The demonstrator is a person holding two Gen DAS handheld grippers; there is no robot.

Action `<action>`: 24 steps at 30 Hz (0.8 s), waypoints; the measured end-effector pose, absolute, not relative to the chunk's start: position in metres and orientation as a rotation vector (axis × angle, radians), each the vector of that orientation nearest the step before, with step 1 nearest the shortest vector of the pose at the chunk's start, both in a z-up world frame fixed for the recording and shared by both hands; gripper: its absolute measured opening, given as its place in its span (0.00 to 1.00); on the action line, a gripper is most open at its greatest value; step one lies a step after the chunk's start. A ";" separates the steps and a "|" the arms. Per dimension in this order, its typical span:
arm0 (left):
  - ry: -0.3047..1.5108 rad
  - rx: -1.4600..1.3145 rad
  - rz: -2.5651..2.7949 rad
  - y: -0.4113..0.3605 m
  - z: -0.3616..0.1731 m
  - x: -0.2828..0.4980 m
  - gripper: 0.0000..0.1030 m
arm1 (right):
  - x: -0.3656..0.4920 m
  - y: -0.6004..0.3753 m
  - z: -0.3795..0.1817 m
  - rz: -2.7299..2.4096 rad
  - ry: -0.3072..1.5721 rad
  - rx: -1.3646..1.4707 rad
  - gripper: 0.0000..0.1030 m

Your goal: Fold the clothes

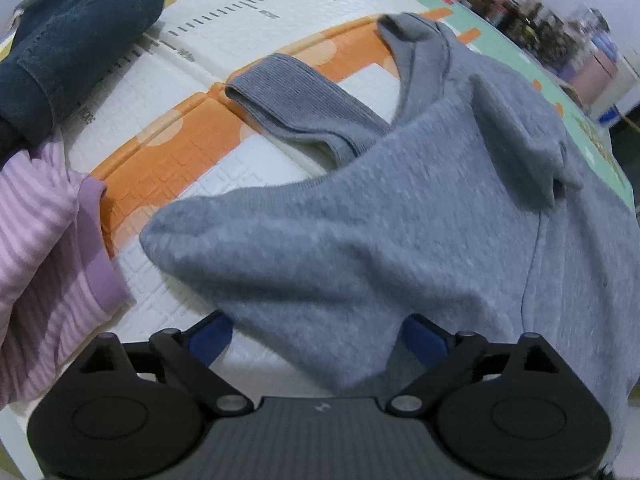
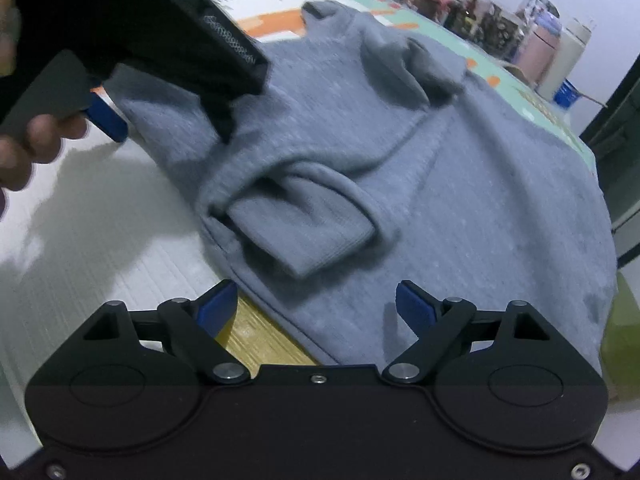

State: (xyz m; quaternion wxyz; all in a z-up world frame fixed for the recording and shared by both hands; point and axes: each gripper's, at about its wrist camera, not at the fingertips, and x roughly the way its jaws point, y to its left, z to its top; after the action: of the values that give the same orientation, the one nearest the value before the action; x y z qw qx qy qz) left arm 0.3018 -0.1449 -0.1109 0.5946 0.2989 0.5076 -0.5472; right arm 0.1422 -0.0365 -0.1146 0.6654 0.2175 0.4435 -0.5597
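A patterned play mat [image 1: 248, 32] in white, orange and green is covering the floor and carrying everything else. A grey sweatshirt [image 1: 420, 216] is lying across its middle and right, textured face up, one sleeve folded over the body with its ribbed cuff [image 2: 320, 236] resting on the chest. A second ribbed cuff [image 1: 288, 100] is lying flat on the mat beyond the sweatshirt's edge. At the left edge a pink striped garment [image 1: 44, 248] and a dark blue denim garment [image 1: 76, 36] are crowding the mat, just beside the sweatshirt. Bottles and containers [image 2: 536, 36] are lining the far edge. The left gripper [image 1: 316, 336] is hovering with jaws wide, sweatshirt fabric draping between its blue pads. The right gripper [image 2: 316, 304] is standing wide apart over the sweatshirt's near edge, gripping nothing.
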 end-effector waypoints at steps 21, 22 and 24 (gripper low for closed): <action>1.156 0.745 -1.509 -0.156 -0.107 0.320 0.19 | 0.155 -0.058 -0.105 -1.280 0.868 0.738 0.09; 1.142 0.751 -1.517 -0.156 -0.107 0.321 0.19 | 0.156 -0.058 -0.105 -1.282 0.869 0.744 0.09; 1.117 0.760 -1.534 -0.156 -0.107 0.323 0.19 | 0.162 -0.057 -0.104 -1.282 0.873 0.752 0.09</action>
State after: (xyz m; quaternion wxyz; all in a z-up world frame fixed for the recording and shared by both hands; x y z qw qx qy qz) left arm 0.3233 -0.1555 -0.1071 0.5216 0.3170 0.4661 -0.6404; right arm 0.1617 -0.0571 -0.1043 0.6510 0.3313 0.3843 -0.5646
